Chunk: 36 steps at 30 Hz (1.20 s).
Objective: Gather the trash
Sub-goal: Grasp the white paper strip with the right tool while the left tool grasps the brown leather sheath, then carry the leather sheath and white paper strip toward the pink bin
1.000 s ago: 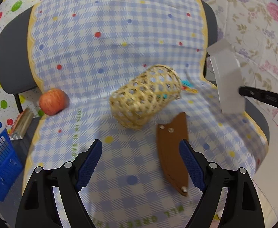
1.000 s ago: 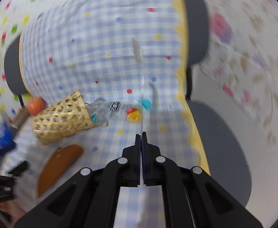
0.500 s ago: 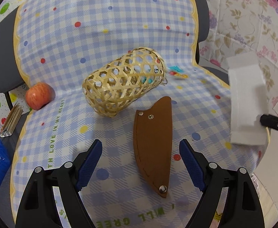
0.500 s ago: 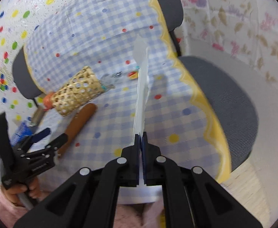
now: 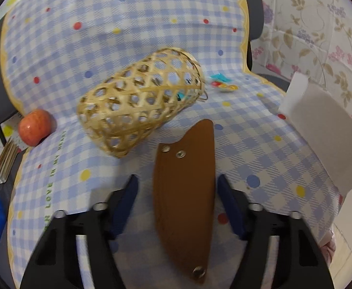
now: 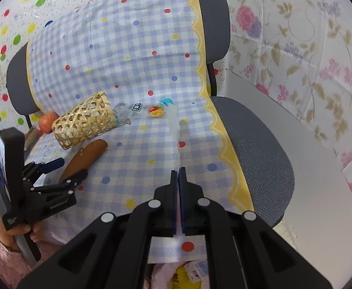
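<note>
Left tongs [image 5: 177,192] closing astride the brown leather sheath [image 5: 184,190], blue pads just beside its two long edges and not yet pressing; sheath flat on the checked cloth [image 5: 127,24] over the chair seat, near of the tipped woven basket [image 5: 139,101]. Right tongs [image 6: 178,175] clamped shut on a white paper sheet [image 5: 320,130], seen edge-on in the right wrist view, broad and pale at far right in the left one.

Best done by centring the pads on the sheath's widest stretch, squeezing squarely across the edges so the flat leather does not buckle or slide out; worth lowering the tips close to the cloth first, since so thin a piece offers little to bite on; then lifting straight up, clear of the basket. Plastic wrapper [image 6: 139,110] at the basket mouth still lying loose, likely trash for later.

Left tongs pitched steeply downward over the near part of the seat, gripped from below by a hand [image 6: 19,231] in a pink sleeve; right tongs angled down likewise, held off to the right above the cloth's yellow border.
</note>
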Tool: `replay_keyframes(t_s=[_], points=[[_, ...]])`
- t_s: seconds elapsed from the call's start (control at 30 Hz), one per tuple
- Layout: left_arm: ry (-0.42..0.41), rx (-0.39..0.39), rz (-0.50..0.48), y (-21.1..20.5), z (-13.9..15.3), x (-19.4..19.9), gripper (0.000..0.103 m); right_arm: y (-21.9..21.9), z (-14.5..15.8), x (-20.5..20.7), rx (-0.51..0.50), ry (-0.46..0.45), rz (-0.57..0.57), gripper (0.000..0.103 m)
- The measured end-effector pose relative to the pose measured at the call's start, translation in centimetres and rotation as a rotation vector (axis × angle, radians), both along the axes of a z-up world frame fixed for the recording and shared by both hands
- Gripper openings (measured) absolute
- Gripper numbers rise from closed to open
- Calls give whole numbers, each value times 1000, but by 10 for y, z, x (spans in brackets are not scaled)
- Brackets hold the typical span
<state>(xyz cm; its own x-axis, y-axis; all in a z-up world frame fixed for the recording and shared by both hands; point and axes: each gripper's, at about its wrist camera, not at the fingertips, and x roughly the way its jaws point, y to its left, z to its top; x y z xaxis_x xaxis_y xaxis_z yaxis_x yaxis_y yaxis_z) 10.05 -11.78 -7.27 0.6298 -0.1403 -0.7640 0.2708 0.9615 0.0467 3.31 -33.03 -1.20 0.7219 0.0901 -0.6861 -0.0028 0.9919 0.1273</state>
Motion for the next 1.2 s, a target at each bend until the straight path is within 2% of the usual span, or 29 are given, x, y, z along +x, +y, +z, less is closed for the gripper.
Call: replay_keyframes(t_s=[0.17, 0.37, 0.47, 0.67, 0.9, 1.2], points=[[-28, -42, -20, 1, 8, -12, 51, 8, -6, 6, 2, -24, -6, 3], [-56, -120, -7, 25, 25, -47, 51, 20, -9, 6, -22, -57, -1, 3], [-78, -123, 3, 32, 37, -64, 51, 21, -9, 3, -43, -78, -32, 2], [-126, -144, 3, 43, 62, -94, 51, 8, -4, -14, 110, -62, -30, 2], [-156, -179, -66, 30, 76, -132, 51, 2, 7, -69, 112, -71, -44, 2], [-149, -180, -232, -25, 75, -186, 51, -9, 16, -149, 56, -92, -110, 2]])
